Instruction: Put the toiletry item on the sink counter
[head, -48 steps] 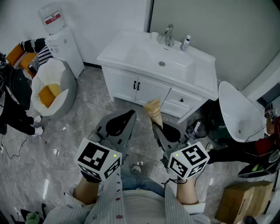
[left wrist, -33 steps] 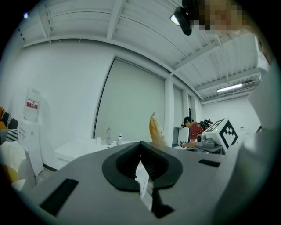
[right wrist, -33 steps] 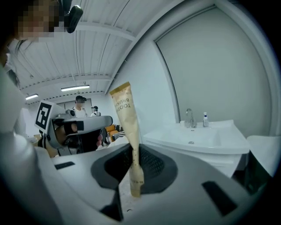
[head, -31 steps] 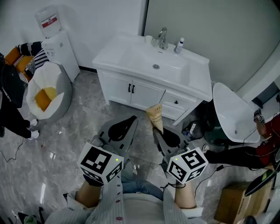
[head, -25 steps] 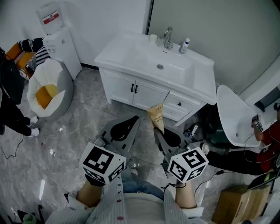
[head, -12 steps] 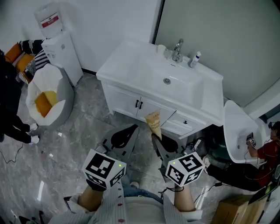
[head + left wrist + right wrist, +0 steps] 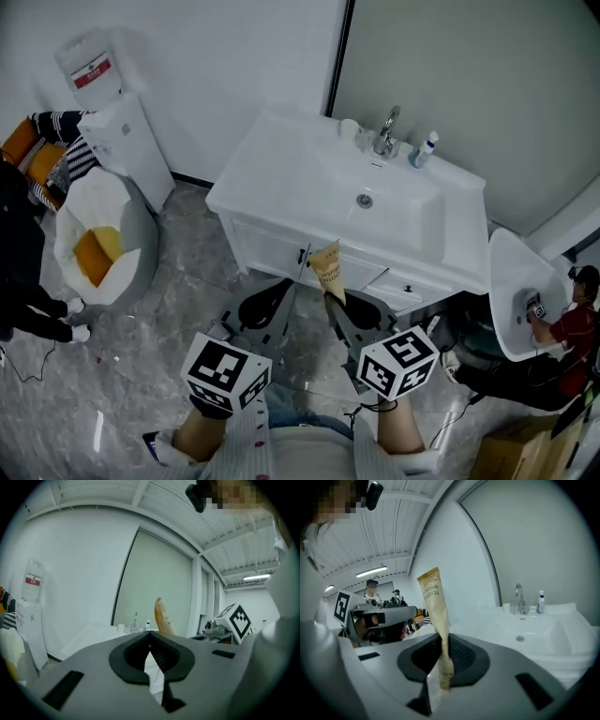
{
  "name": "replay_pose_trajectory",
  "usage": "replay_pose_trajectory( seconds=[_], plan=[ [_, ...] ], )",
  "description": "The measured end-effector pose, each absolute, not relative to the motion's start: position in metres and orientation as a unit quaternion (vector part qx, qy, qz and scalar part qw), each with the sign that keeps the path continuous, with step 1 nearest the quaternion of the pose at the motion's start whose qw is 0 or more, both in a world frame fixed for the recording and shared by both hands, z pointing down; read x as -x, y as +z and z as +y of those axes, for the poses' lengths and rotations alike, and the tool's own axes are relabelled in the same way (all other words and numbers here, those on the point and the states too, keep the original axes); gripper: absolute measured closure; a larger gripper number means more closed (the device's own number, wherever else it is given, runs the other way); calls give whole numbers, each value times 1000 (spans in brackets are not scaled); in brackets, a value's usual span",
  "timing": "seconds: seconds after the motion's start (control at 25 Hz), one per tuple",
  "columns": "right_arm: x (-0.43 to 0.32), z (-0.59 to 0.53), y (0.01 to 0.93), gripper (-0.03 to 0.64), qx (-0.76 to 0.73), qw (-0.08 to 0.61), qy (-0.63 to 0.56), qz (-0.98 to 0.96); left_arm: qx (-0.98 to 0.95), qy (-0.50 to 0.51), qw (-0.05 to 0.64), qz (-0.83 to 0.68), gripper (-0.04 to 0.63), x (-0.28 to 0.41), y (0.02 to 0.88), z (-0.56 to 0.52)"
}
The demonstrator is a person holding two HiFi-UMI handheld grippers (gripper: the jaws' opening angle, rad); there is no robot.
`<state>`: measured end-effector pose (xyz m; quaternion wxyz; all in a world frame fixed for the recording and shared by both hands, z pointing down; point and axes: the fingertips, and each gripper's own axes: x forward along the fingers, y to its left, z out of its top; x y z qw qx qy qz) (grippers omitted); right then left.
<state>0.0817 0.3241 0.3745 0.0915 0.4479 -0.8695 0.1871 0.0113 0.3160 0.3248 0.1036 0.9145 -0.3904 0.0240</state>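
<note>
The right tongs [image 7: 335, 302] pinch the toothbrush sachet [image 7: 327, 268] upright by its lower end, short of the front edge of the tabletop [image 7: 281, 202], ready for placing; the left tongs [image 7: 284, 289] are clenched, empty

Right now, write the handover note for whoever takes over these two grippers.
Left gripper: shut, nothing between its jaws.
Right gripper: shut on the paper toothbrush packet, which stands upright.
Sink counter: ahead of both grippers, with the faucet, cup and small bottle along its back.
Done: packet is in hand.
Left: reach the counter, lay the packet on it, release.
</note>
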Motion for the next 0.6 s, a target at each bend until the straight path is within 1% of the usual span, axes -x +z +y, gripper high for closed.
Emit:
replay_pose_trajectory(
  seconds=[0.6],
  plan=[
    [-70, 252, 372, 563, -493, 78, 185, -847, -920, 33, 83, -381, 578, 29, 324, 245]
  ],
)
